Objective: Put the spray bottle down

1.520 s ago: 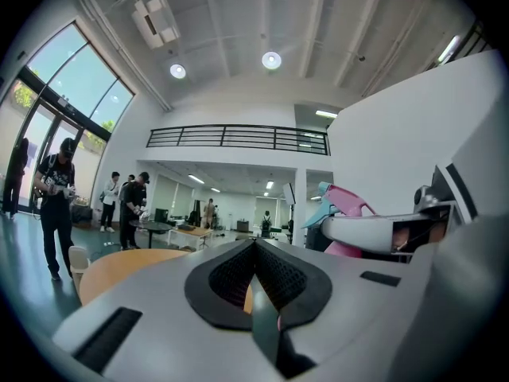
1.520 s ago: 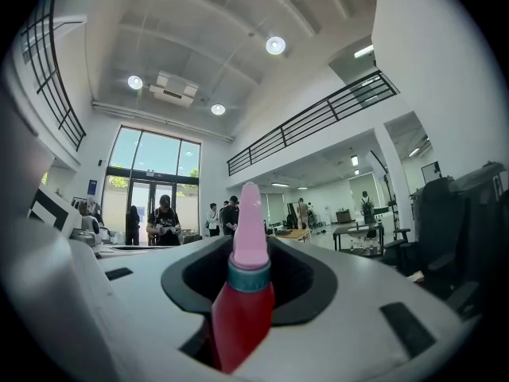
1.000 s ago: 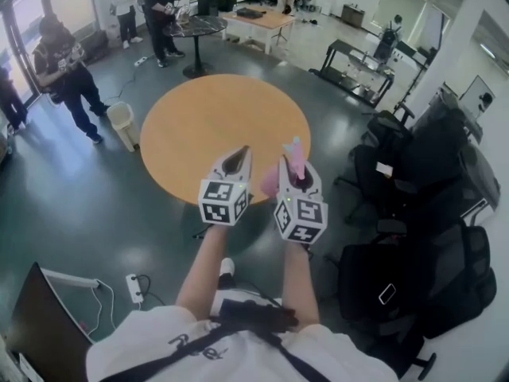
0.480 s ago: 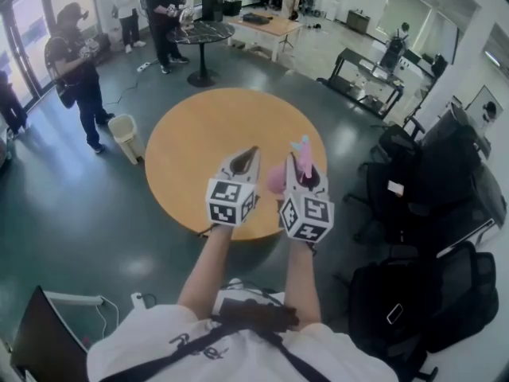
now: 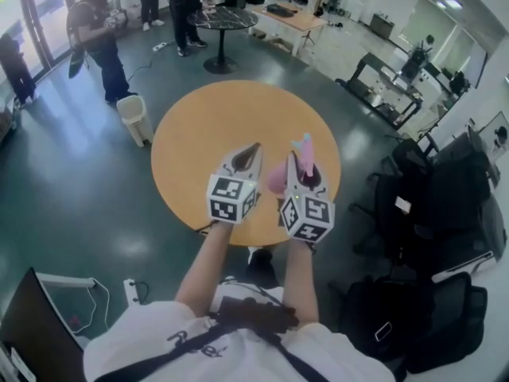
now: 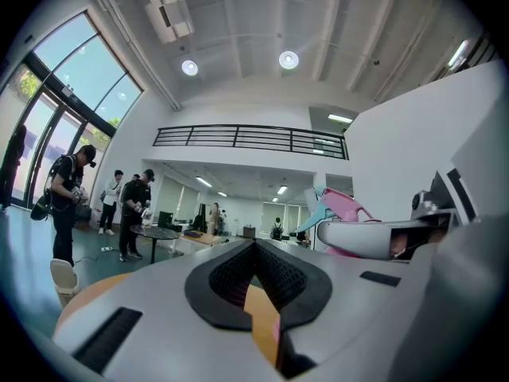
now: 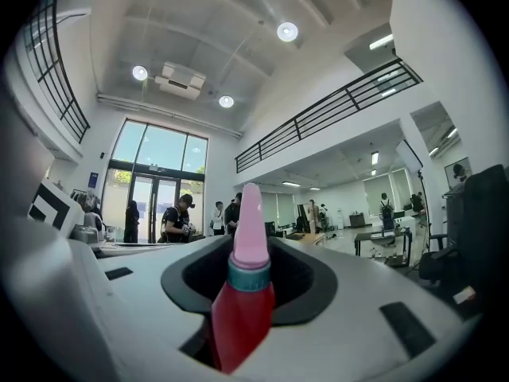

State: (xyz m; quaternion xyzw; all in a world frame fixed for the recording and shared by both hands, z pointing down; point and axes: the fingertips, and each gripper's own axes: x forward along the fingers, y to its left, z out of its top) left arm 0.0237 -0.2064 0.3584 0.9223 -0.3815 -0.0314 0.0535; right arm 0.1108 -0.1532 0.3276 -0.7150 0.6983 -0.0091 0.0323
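A pink spray bottle [image 5: 303, 154] with a pale blue nozzle stands upright between the jaws of my right gripper [image 5: 301, 173], which is shut on it. In the right gripper view the bottle's red body and pink neck [image 7: 242, 301] fill the gap between the pads. My left gripper [image 5: 249, 153] is beside it on the left, its jaws closed to a point with nothing in them. Both grippers hover level over the near edge of the round wooden table [image 5: 215, 122]. From the left gripper view the bottle's head [image 6: 343, 206] shows at the right.
A small pale bin [image 5: 134, 118] stands on the floor at the table's left. Several people stand at the far left and back, near a dark round table [image 5: 223, 18]. Black chairs and bags [image 5: 445, 213] crowd the right side. A power strip [image 5: 132, 291] lies on the floor.
Both grippers have moved forward together, and now reach over the wooden table's near edge. The bottle stays upright in the right gripper.
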